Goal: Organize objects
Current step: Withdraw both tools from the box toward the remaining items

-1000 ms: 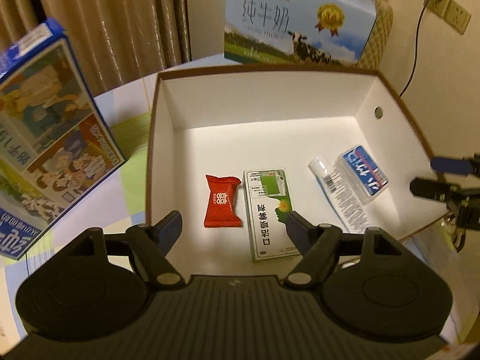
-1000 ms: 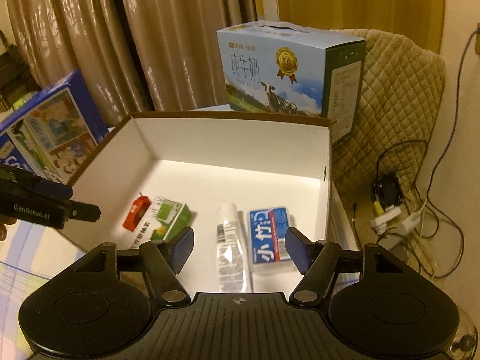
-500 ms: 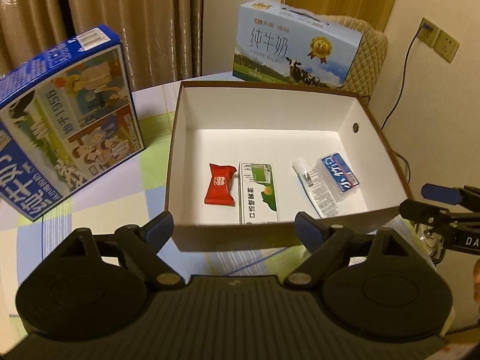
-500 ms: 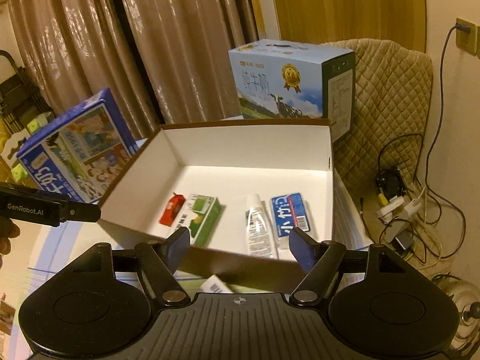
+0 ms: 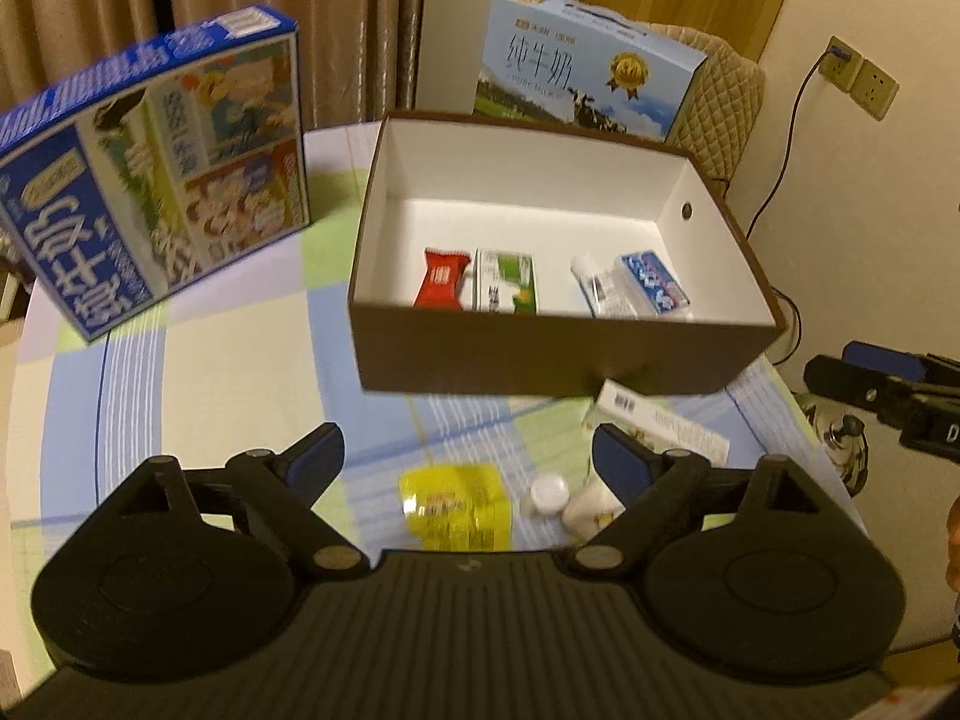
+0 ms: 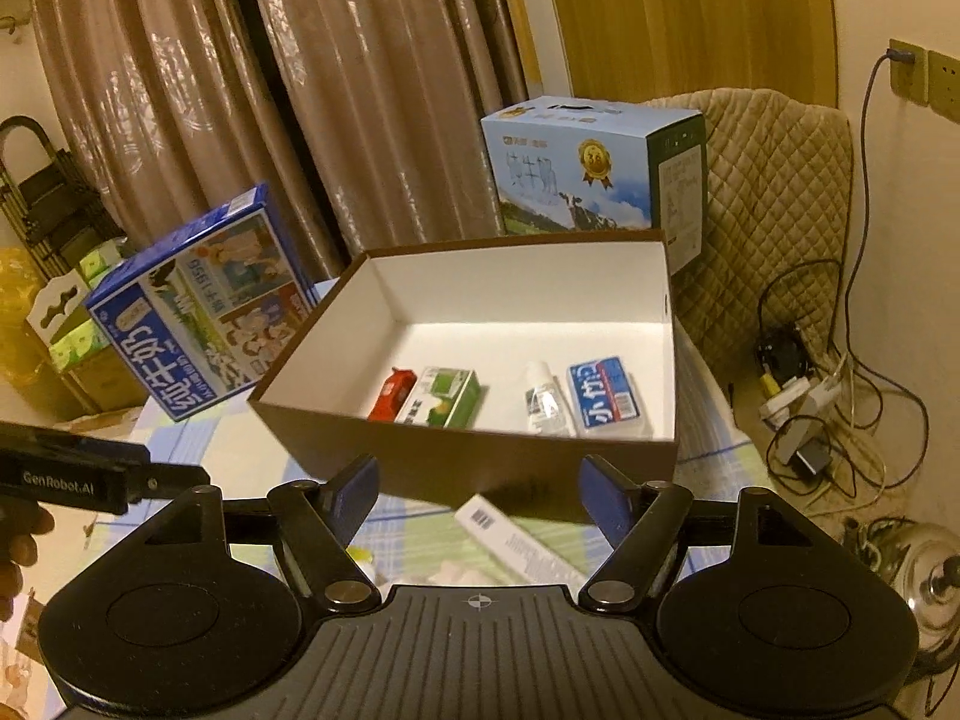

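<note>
A brown box [image 5: 540, 360] [image 6: 480, 462] with a white inside sits on the table. In it lie a red packet [image 5: 441, 279] [image 6: 393, 393], a green carton [image 5: 504, 282] [image 6: 444, 399], a clear tube [image 5: 594, 285] [image 6: 543, 399] and a blue pack [image 5: 651, 282] [image 6: 606, 387]. In front of the box lie a yellow sachet [image 5: 456, 507], a small white bottle [image 5: 585, 501] and a flat white box [image 5: 660, 420] [image 6: 516, 543]. My left gripper [image 5: 468, 456] is open above these loose items. My right gripper [image 6: 480, 495] is open too, near the box's front wall.
A blue milk carton case [image 5: 150, 180] [image 6: 204, 306] leans at the back left. A light-blue milk case [image 5: 588, 84] [image 6: 594, 168] stands behind the box by a quilted chair [image 6: 774, 180]. Cables [image 6: 810, 396] and a metal kettle [image 6: 924, 570] lie on the floor at right.
Both grippers pulled back and up from inside the box. The box's front wall and the loose items before it have come into view. Both stay open.
</note>
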Demonstrator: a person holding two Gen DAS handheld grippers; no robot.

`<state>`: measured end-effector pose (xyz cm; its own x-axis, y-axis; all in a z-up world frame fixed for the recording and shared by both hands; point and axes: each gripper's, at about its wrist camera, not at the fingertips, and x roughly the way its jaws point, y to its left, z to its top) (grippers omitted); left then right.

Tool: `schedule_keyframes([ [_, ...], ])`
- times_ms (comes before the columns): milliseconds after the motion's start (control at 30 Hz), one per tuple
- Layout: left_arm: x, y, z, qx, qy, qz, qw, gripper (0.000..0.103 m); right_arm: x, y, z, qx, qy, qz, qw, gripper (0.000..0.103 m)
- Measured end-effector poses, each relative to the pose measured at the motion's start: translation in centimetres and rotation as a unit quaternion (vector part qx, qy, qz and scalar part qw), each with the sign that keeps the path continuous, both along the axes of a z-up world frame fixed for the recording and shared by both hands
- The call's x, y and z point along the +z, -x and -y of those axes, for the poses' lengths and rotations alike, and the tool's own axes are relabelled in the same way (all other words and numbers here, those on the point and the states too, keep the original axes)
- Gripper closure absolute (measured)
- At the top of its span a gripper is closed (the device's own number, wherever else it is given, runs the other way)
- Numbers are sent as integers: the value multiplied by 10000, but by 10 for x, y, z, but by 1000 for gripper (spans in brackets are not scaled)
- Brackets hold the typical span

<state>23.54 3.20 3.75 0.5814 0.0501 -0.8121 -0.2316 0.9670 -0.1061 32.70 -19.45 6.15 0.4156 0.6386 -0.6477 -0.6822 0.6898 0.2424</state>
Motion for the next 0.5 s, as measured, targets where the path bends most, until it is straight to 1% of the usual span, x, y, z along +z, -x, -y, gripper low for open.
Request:
schedule_keyframes([
  [233, -10, 33, 6, 47, 78, -117, 9999, 16, -4, 26, 9, -12, 53, -104, 9999, 32],
  [500, -22, 58, 12, 21, 160, -298, 9994, 15, -12, 48, 16, -4, 129, -224, 9997, 32],
])
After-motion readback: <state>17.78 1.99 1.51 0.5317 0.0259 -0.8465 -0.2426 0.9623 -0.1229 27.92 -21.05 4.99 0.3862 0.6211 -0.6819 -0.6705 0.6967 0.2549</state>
